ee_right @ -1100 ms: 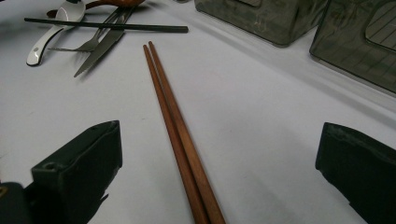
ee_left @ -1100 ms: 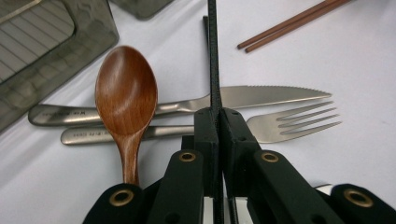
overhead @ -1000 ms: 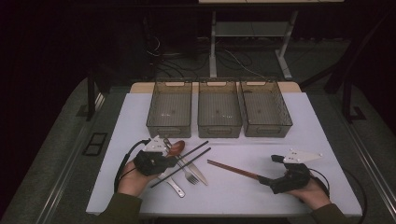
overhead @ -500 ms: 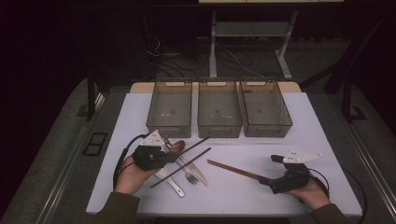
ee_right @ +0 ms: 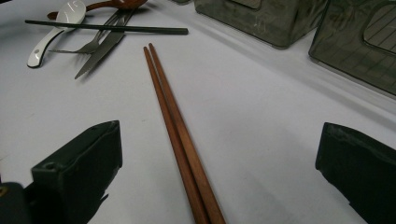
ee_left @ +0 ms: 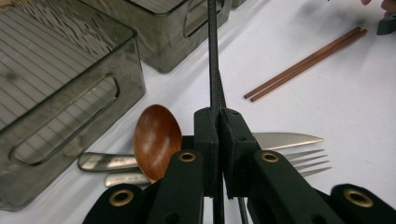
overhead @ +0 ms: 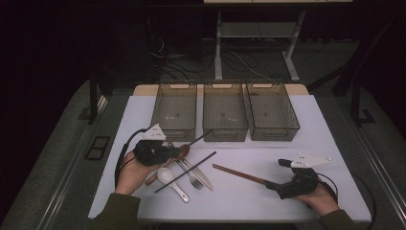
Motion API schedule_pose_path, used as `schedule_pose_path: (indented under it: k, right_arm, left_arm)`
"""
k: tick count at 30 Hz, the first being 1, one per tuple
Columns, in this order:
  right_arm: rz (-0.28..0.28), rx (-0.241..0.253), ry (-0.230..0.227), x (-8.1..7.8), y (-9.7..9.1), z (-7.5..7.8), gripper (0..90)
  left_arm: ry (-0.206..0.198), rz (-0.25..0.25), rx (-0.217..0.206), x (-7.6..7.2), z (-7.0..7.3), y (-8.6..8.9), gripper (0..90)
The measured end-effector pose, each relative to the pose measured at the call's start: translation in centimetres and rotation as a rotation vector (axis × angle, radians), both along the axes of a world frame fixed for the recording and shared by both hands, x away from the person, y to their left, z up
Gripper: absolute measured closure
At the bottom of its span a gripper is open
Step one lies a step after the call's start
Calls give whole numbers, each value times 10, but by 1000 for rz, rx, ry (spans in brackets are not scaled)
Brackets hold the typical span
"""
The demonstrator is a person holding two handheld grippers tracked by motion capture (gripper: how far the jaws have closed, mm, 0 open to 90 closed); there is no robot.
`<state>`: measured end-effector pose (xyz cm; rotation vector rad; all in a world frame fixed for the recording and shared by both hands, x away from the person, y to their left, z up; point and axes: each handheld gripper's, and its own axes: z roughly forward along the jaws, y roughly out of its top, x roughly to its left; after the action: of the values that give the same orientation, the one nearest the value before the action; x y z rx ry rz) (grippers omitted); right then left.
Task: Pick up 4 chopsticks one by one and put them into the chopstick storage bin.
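Here the left gripper (ee_left: 217, 154) pinches a black chopstick (ee_left: 213, 56) near the bins (ee_left: 70, 93); the right gripper (ee_right: 219, 177) gapes.

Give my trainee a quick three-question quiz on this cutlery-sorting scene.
1. True or false: the left gripper is shut on a black chopstick.
2. How many bins stand at the back of the table?
3. What lies between the open jaws of the right gripper? A) fork B) brown chopsticks C) white spoon

Key: 1 true; 2 three; 3 B.
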<state>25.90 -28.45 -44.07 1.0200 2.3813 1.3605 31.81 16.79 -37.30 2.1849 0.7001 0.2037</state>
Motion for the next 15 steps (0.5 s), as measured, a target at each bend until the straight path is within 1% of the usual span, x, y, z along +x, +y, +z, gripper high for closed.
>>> schedule_pose_path:
  k: [1, 6, 10, 13, 15]
  right_arm:
    - [0, 1, 1, 0, 0, 0, 8]
    - [-2, 3, -2, -1, -1, 1, 8]
    - [-4, 2, -2, -1, -1, 1, 8]
    - [-6, 8, -4, -1, -1, 1, 8]
    - [-6, 8, -4, -1, -2, 1, 8]
  left_arm:
    - [-7, 2, -1, 1, 1, 0, 852]
    - [-8, 8, -12, 9, 5, -1, 852]
    - [-15, 17, -9, 16, 9, -3, 852]
    - [-16, 15, 1, 21, 11, -5, 852]
    - [-13, 27, -15, 25, 11, -6, 852]
